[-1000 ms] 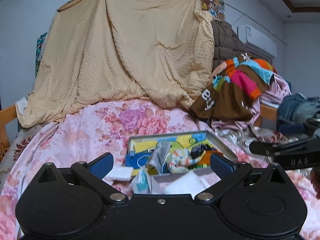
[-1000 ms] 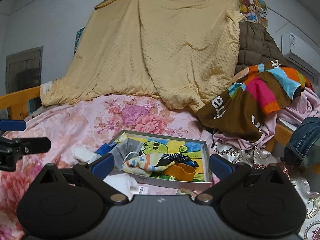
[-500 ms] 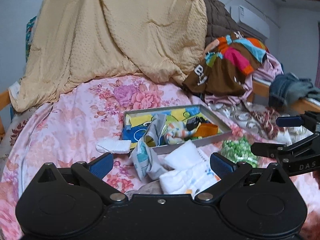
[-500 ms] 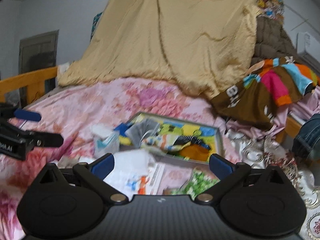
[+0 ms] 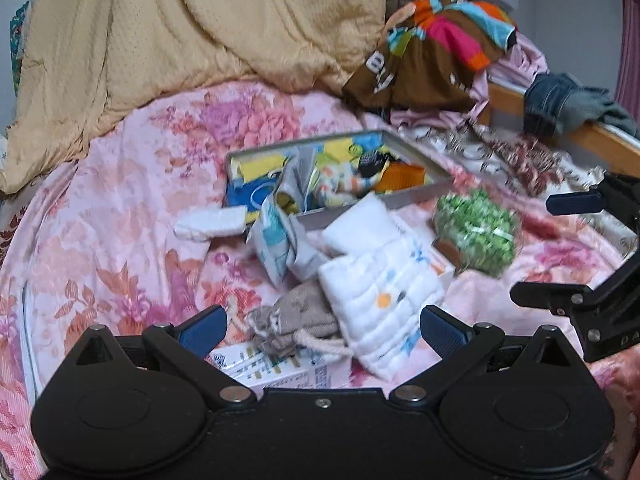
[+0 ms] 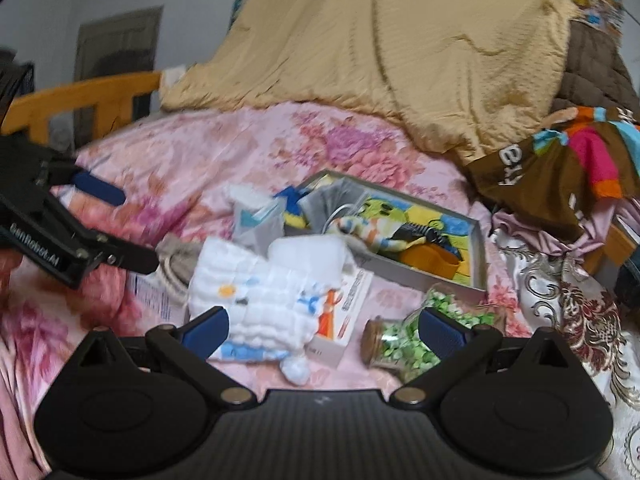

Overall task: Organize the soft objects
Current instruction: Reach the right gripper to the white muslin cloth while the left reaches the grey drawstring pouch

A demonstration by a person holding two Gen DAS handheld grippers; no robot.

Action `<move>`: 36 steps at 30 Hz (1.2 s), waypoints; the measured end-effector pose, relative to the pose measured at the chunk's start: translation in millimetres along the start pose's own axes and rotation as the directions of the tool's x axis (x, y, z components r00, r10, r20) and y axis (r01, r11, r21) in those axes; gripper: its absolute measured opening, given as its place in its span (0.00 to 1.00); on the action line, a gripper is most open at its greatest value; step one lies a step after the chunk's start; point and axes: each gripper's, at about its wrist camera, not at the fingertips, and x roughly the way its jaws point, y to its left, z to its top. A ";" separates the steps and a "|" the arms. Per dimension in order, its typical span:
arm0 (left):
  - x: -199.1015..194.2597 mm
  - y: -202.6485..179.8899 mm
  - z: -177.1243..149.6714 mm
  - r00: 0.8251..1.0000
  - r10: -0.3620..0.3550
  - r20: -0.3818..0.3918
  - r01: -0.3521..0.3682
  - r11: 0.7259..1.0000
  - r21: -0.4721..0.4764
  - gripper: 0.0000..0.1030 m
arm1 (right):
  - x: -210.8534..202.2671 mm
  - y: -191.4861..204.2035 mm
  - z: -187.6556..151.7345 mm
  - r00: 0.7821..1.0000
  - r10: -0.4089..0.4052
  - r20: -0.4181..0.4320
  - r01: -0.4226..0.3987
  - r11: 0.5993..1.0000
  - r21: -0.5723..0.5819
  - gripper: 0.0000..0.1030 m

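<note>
Pink floral bedding (image 5: 120,208) fills the frame; a white quilted cloth (image 5: 380,292) is seen lower centre, beside the shallow grey tray (image 5: 416,194). Left gripper (image 5: 322,326) and right gripper (image 6: 324,326) are held spread, empty.

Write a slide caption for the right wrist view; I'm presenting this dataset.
Open right gripper above a white cloth and a jar on a floral bed, near a tray.

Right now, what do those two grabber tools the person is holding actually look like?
Both are matte black. The left gripper and the right gripper each have two angled link arms with silver rivets, round discs on the body, and blue pads on the fingertips. White lettering marks their sides. No cables or sleeves show.
</note>
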 end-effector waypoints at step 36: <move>72.6 28.4 1.2 0.987 -0.037 -0.154 0.044 0.998 0.042 0.82 | 104.8 53.6 -15.6 0.996 0.091 -0.012 -0.089 0.941 -0.327 0.92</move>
